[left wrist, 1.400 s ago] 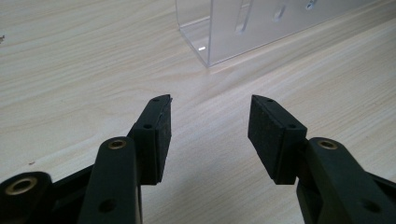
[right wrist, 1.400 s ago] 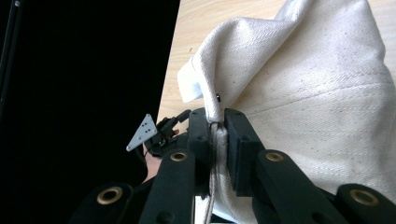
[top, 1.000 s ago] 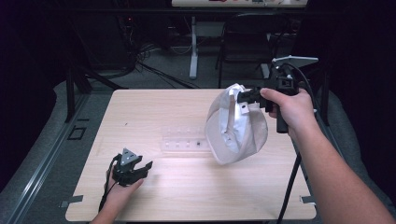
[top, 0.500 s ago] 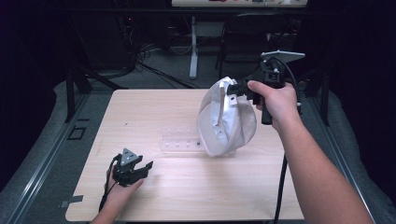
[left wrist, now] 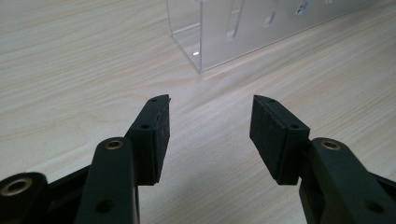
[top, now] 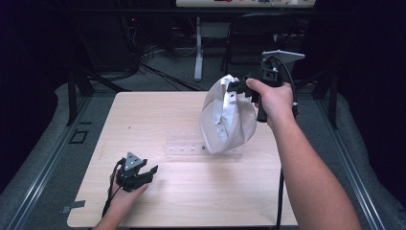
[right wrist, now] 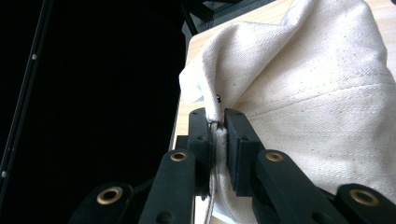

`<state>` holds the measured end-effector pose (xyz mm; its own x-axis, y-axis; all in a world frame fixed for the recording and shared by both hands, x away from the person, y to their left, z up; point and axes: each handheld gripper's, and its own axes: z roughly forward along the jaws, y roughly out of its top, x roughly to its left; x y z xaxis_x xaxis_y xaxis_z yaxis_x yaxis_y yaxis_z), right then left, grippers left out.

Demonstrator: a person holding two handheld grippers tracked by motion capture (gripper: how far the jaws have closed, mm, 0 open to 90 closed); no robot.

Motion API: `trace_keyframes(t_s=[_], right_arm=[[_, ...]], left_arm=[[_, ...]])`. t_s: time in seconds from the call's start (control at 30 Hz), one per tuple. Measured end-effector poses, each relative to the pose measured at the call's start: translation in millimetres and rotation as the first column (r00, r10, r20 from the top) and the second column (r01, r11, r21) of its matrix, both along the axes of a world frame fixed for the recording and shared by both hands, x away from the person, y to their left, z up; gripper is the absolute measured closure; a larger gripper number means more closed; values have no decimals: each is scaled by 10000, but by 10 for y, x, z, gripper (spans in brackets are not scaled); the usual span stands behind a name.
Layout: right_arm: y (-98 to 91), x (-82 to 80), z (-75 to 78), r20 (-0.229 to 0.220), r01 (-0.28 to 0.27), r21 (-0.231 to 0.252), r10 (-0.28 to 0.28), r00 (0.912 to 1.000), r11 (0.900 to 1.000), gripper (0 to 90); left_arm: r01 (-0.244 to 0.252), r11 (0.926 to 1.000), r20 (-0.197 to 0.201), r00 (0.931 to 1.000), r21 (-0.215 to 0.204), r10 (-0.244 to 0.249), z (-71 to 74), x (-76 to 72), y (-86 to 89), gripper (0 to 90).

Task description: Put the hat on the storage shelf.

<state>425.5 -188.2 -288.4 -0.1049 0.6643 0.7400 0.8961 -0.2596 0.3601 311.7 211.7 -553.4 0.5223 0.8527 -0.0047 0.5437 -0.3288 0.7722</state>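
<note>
A cream cloth bag [top: 225, 120] hangs in the air over the right half of the table, its bottom above the clear acrylic rack [top: 191, 147]. My right gripper [top: 234, 87] is shut on the bag's top edge; in the right gripper view the pads [right wrist: 236, 140] pinch a folded seam of the bag [right wrist: 317, 93]. My left gripper [top: 146, 171] rests on the table near the front left, open and holding nothing. In the left gripper view its gripper [left wrist: 210, 130] points toward the rack's [left wrist: 243, 28] near corner.
The wooden table [top: 143, 120] is bordered by metal rails and grey floor. A chair and a desk leg stand in the dark behind the far edge. A cable trails from each gripper toward the front edge.
My right gripper has carried the hanging bag leftward, toward the table's middle and over the rack. The left gripper has stayed put.
</note>
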Motion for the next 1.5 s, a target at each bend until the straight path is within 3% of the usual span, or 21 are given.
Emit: trace_keyframes(t_s=[0.5,0.9,1.17,1.4,1.5], right_arm=[[59,160,-136,-12,478,214,-478,9989,9986,817],[119,157,-162,31,560,-94,-559,9984,9984,817],[119,120,-174,33,444,0,-444,9990,9990,816],[140,115,-173,50,399,-71,-399,9992,9992,817],[146,114,-170,72,312,-94,-311,9995,9995,817]], left_arm=[[302,9994,140,9994,165,-304,0,-12,-89,499],[465,9989,361,9983,-54,-463,46,-37,-162,492],[1129,9933,921,9896,-242,-1102,241,-89,-474,486],[1717,9848,1289,9775,-277,-1668,375,25,-886,487],[1769,9833,1446,9749,-430,-1691,413,92,-1030,487]])
